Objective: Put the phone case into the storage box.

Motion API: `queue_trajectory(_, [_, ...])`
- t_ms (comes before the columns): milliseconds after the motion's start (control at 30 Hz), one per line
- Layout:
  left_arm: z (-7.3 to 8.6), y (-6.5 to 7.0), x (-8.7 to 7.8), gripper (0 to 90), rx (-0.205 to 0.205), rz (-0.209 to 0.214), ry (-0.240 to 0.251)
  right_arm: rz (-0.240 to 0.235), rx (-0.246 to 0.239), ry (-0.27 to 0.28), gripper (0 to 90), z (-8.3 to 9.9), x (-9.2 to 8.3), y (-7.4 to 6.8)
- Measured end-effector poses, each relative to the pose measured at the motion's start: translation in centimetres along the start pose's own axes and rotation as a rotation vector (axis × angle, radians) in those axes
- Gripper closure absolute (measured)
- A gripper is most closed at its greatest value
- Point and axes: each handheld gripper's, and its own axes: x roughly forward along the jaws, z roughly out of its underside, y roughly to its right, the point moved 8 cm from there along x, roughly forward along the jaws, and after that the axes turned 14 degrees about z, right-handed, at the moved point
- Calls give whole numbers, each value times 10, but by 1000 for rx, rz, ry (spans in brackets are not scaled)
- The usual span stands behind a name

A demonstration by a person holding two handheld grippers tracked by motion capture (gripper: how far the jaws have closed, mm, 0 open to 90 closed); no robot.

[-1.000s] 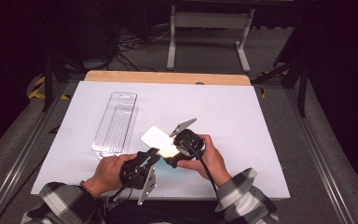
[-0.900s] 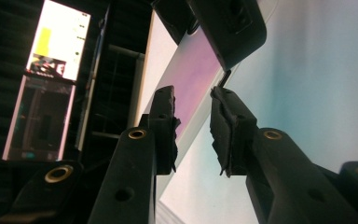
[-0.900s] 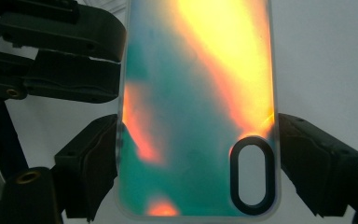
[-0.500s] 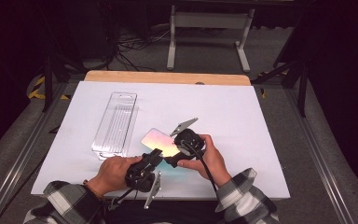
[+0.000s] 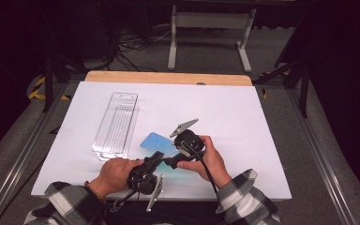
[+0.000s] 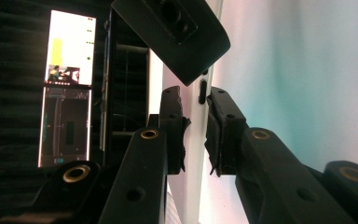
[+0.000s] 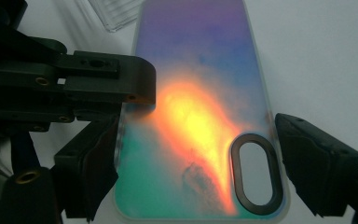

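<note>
Two grippers on one iridescent blue-orange phone case [image 7: 200,116], flat on white table [image 5: 262,122] | right gripper [image 7: 193,172] clamps its sides | left gripper [image 6: 196,135] just clenched onto edge | next, probably: lift together, keep level | clear plastic tray [image 5: 117,124] nearby

Looking down on an iridescent phone case [image 7: 200,116] lying flat on the white desk [image 7: 326,56], purple-blue at the far end, orange glare through the middle, green near the bottom. Black-rimmed oval camera cutout [image 7: 255,173] at the lower right of the case. Right gripper [image 7: 198,172] straddling the case across its width, one black jaw against the left edge, the other just at the right edge. Left gripper [image 7: 140,100] reaching in from the left, tip at the case's left rim. Corner of a clear plastic tray [image 7: 114,14] at top left.
</note>
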Motion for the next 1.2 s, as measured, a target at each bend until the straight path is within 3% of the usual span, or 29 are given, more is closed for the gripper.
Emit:
queue_trajectory(333, [0,-4,-3,802,26,-35,-7,-31,36,16,170,-1,-1,1])
queue_trajectory(433, [1,-4,-3,813,12,-43,-4,-39,57,21,170,-2,-1,2])
queue_trajectory(500, [0,-7,-3,815,29,-55,1,-38,58,26,168,-2,-3,2])
queue_trajectory(533, [1,-7,-3,815,24,-59,1,-35,58,28,167,-2,-3,3])
queue_trajectory(567, [2,-6,-3,815,-7,-60,10,-35,58,28,167,-2,-3,3])
queue_trajectory(967, [3,-13,-10,818,-16,-80,37,-50,52,62,157,-3,-12,2])
queue_trajectory(1067, [6,-15,-11,818,-50,-78,45,-22,16,65,162,-2,-15,3])
queue_trajectory(1200, [10,-20,-14,818,-96,-74,62,-20,10,96,168,-3,-22,5])
